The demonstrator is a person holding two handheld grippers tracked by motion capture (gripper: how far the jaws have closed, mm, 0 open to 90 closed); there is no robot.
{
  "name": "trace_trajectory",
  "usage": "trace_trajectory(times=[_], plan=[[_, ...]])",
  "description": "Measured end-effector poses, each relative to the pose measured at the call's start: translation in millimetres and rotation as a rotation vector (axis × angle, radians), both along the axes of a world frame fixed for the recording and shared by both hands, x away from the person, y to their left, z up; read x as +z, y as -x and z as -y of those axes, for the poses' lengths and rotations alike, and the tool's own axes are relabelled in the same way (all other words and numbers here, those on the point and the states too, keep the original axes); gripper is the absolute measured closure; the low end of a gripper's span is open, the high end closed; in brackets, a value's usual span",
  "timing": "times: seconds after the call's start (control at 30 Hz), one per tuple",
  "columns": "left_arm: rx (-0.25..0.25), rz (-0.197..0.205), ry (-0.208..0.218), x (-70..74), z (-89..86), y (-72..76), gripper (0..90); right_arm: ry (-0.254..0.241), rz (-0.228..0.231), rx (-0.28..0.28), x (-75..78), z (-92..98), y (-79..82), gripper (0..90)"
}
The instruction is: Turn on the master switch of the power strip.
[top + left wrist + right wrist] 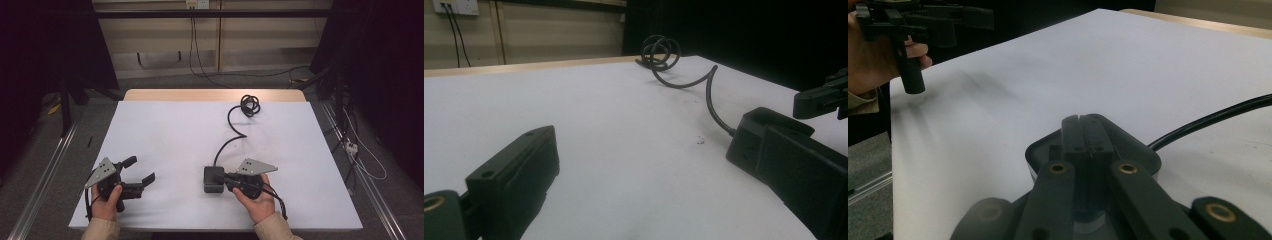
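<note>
Just beside adapter (213, 180), coiled cable (249, 105)

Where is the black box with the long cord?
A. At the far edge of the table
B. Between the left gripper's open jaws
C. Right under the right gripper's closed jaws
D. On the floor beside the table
C: in the right gripper view the right gripper has its jaws shut together over the top of the black box, while the left gripper stands open, well away from it.
</note>
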State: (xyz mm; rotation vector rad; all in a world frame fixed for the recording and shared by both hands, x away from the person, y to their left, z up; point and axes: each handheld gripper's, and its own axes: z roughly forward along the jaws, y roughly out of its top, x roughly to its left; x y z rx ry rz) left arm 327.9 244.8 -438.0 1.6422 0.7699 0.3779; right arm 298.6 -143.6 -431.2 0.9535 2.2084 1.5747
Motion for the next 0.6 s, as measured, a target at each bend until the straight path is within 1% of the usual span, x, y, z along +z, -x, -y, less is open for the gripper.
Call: trace_trajectory(times=[0.6], plan=[[0.000, 0.000, 0.004, -0.1, -0.8, -0.1, 3.3, 0.009, 0.006, 0.004, -0.6, -4.0, -1.1, 90.0]])
